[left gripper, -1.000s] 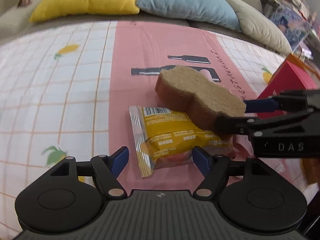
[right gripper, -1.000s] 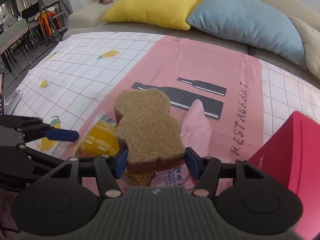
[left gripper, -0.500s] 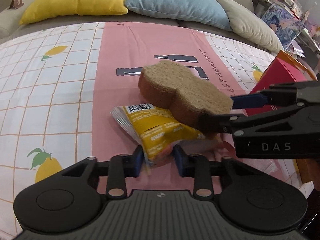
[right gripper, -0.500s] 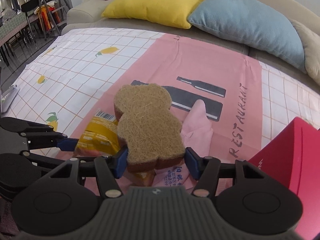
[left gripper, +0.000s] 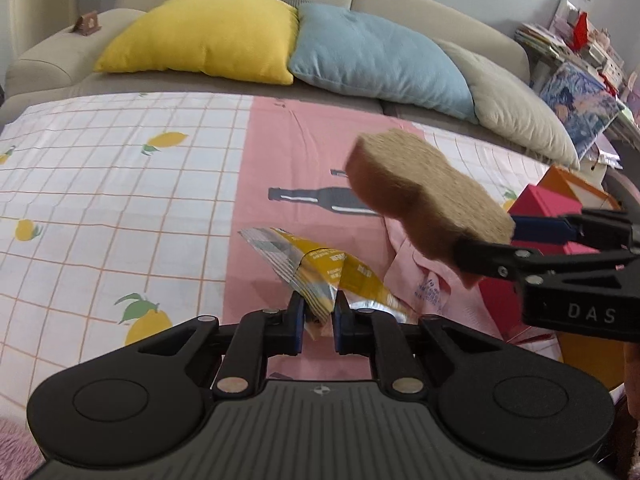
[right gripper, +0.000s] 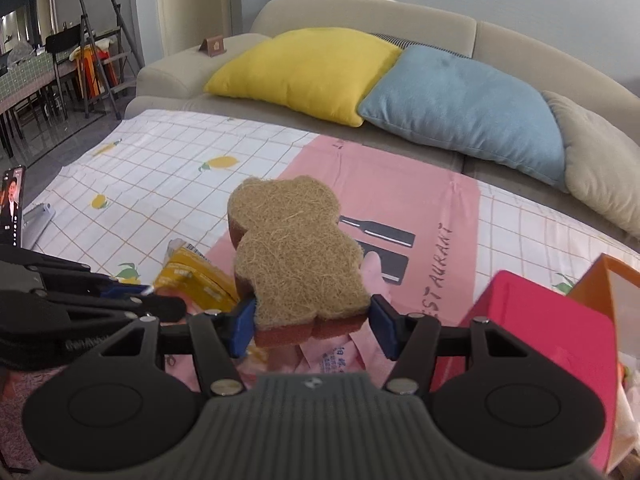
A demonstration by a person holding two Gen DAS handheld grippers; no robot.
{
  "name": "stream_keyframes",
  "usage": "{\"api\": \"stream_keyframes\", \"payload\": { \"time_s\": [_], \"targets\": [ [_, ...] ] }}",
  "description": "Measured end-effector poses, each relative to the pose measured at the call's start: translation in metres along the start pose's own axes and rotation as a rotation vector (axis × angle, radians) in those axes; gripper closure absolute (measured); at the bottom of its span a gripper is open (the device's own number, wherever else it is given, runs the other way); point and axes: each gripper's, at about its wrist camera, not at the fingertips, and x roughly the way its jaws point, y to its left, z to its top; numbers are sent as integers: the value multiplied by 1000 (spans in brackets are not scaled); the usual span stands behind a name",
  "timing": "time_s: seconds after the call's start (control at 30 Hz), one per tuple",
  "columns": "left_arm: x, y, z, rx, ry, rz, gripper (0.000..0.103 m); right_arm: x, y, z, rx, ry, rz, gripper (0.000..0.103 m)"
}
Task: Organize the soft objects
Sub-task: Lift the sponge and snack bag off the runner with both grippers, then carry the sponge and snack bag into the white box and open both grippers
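My left gripper (left gripper: 318,312) is shut on the crumpled edge of a yellow snack packet (left gripper: 340,268) and holds it just above the tablecloth; the packet also shows in the right wrist view (right gripper: 192,276). My right gripper (right gripper: 312,324) is shut on a brown bear-shaped sponge (right gripper: 296,252) with a red underside, held in the air. In the left wrist view the sponge (left gripper: 424,196) hangs to the right of and above the packet. A pink soft packet (left gripper: 424,276) lies on the cloth under the sponge, also visible in the right wrist view (right gripper: 340,356).
A red box (right gripper: 536,320) and an orange box (right gripper: 608,280) stand at the right. A sofa behind holds a yellow pillow (left gripper: 208,36), a blue pillow (left gripper: 376,56) and a beige pillow (left gripper: 516,116). A phone on a stand (right gripper: 12,204) is at the left edge.
My left gripper closed on the yellow packet and lifted it, crumpling its end. My right gripper raised the sponge higher above the cloth.
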Motion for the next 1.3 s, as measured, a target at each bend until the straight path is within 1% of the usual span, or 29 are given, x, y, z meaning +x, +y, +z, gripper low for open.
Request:
{"api": "stream_keyframes", "payload": {
  "time_s": [0.1, 0.2, 0.3, 0.4, 0.57, 0.7, 0.83, 1.0, 1.17, 1.3],
  "targets": [
    [-15, -1, 1, -20, -32, 3, 94, -19, -5, -6, 21, -20, -9, 44],
    [-25, -4, 2, -9, -56, 19, 95, -36, -10, -11, 42, -38, -13, 44],
    [-31, -7, 0, 2, -60, 30, 96, -48, -14, -17, 64, -47, -14, 44],
    [-45, -11, -2, 0, -79, 11, 97, -58, -16, -24, 73, -55, -20, 44],
    [-63, -29, -7, 54, -102, 1, 98, -73, -21, -41, 114, -56, -10, 44],
    [-72, -41, -9, 72, -113, -13, 98, -85, -22, -53, 127, -58, 4, 44],
    [-86, -58, -8, 99, -141, -42, 98, -94, -24, -61, 123, -68, 12, 44],
    [-101, -82, -3, 141, -184, -81, 98, -107, -33, -66, 147, -93, -4, 44],
    [-106, -105, 9, 165, -222, -131, 99, -129, -48, -69, 181, -137, -33, 44],
    [-108, -129, 20, 207, -258, -174, 99, -149, -68, -70, 222, -175, -70, 44]
  ]
}}
